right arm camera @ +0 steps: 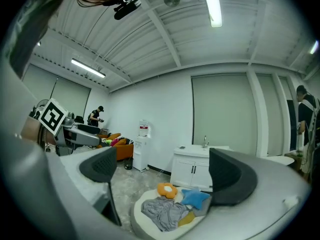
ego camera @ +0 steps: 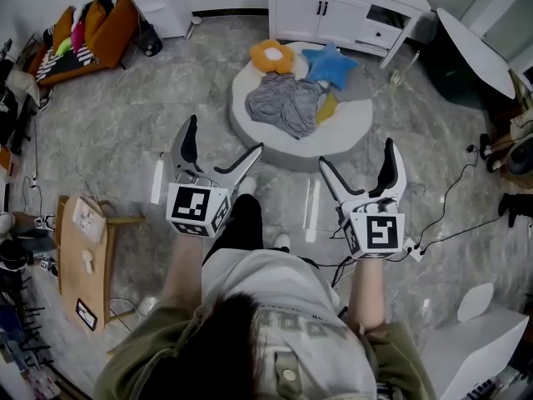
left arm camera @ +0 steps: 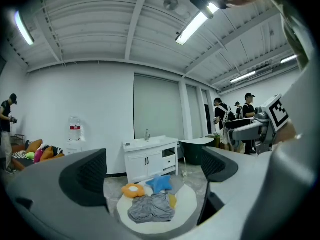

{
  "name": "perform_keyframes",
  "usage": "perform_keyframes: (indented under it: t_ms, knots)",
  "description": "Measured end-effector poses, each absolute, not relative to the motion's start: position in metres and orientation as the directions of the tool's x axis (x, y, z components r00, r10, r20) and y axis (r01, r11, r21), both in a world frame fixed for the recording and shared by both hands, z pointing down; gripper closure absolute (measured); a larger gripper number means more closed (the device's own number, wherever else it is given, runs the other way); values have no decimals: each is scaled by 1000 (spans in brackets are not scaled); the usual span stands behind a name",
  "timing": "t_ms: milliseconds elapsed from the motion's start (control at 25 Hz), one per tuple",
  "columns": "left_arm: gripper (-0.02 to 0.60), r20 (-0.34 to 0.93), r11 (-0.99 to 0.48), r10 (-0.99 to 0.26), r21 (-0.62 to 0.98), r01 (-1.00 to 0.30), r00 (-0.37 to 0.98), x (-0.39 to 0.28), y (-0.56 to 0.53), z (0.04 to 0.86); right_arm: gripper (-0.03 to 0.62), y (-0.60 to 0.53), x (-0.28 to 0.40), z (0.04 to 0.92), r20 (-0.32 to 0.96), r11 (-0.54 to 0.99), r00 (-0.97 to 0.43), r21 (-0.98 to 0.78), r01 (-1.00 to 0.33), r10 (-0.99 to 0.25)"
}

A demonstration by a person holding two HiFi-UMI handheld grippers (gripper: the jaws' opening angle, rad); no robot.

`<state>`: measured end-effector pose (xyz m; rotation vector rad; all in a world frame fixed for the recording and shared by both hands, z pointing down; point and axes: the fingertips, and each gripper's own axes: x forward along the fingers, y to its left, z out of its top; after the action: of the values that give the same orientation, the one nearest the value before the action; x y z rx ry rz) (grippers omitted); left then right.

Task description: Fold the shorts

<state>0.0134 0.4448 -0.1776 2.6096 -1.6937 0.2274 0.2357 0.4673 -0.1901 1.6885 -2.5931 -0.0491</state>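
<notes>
Task not begun, by look of it. Shorts (ego camera: 283, 102) lie as crumpled grey heap on round pad (ego camera: 354, 127), just beside orange flower cushion (ego camera: 272, 55) and blue star cushion (ego camera: 331, 63) (both at pad's far side). Left gripper (ego camera: 223, 140) and right gripper (ego camera: 358, 158) hover at pad's near side, jaws spread wide, nothing between them. Everything left: reach shorts, flatten, fold.

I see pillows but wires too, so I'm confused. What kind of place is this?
Probably a work studio dressed up like a home. There's a round floor cushion with grey shorts and a white sink cabinet, but cables trail across the floor.
</notes>
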Motion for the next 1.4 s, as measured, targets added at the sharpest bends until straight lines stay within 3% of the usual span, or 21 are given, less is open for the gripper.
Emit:
perform_keyframes:
  t_ms: [400,880,1400]
  knots:
    - [20,274,-486,-849,-72,-871,451,-45,319,-115,25,351,174,-146,130,382,-371,70,-922,-920]
    - [20,484,-692,-647,-50,-720,588,-73,185,-18,25,225,137,-73,276,307,-265,120,-944,-924]
    - [21,785,-814,-375,-25,-580,493,-36,142,192,26,158,164,159,630,497,-351,66,-865,-693]
